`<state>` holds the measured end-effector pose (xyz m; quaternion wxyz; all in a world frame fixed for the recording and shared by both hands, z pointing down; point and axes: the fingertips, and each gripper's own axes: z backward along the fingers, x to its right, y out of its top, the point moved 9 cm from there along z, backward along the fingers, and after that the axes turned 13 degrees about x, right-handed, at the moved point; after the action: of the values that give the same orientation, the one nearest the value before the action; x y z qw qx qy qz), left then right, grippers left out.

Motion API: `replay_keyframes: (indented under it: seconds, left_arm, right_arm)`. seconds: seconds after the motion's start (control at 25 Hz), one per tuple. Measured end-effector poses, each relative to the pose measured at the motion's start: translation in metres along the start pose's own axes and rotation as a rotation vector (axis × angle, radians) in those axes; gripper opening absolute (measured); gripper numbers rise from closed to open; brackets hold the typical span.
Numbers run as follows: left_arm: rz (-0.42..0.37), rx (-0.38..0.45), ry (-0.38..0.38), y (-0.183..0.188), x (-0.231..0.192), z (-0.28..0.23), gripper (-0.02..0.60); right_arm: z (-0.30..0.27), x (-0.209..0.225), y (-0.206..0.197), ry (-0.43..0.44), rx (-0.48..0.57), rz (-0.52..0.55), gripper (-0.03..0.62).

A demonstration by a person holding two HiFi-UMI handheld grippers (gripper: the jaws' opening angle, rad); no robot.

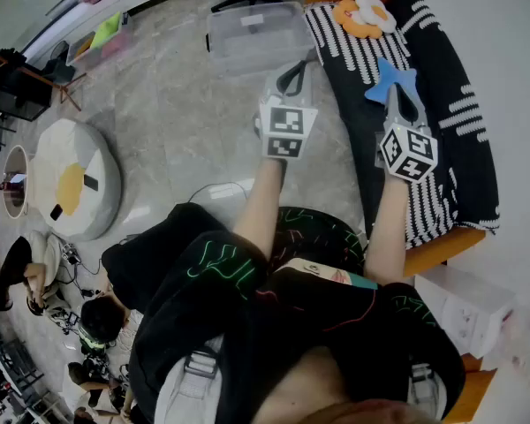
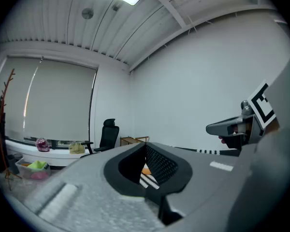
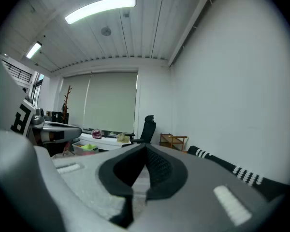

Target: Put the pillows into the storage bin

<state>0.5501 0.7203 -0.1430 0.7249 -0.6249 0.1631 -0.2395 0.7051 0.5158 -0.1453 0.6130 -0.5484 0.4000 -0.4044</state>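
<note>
We judge the task barely begun: the flower pillow (image 1: 364,14) and the blue pillow (image 1: 384,73) both lie on the striped sofa (image 1: 459,104), and the clear storage bin (image 1: 256,38) on the floor just beside it looks empty. Our left gripper (image 1: 290,76) and right gripper (image 1: 405,102) hold nothing, jaws pressed together, so both pillows are left to move

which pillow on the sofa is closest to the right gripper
The blue pillow, lying on the striped sofa cover just at the tips of the right gripper. The orange and white flower-shaped pillows sit farther off, at the sofa's far end.
</note>
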Motion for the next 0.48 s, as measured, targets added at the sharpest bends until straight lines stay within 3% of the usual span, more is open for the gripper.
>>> replay_keyframes:
  seconds: [0.2, 0.48]
  left_arm:
    - [0.034, -0.005, 0.027, -0.005, -0.018, 0.004, 0.009]
    - [0.097, 0.035, -0.019, 0.000, -0.021, 0.001, 0.009]
  right_arm:
    - [-0.002, -0.004, 0.001, -0.008, 0.046, -0.048, 0.003]
    - [-0.010, -0.001, 0.009, -0.033, 0.065, -0.055, 0.003]
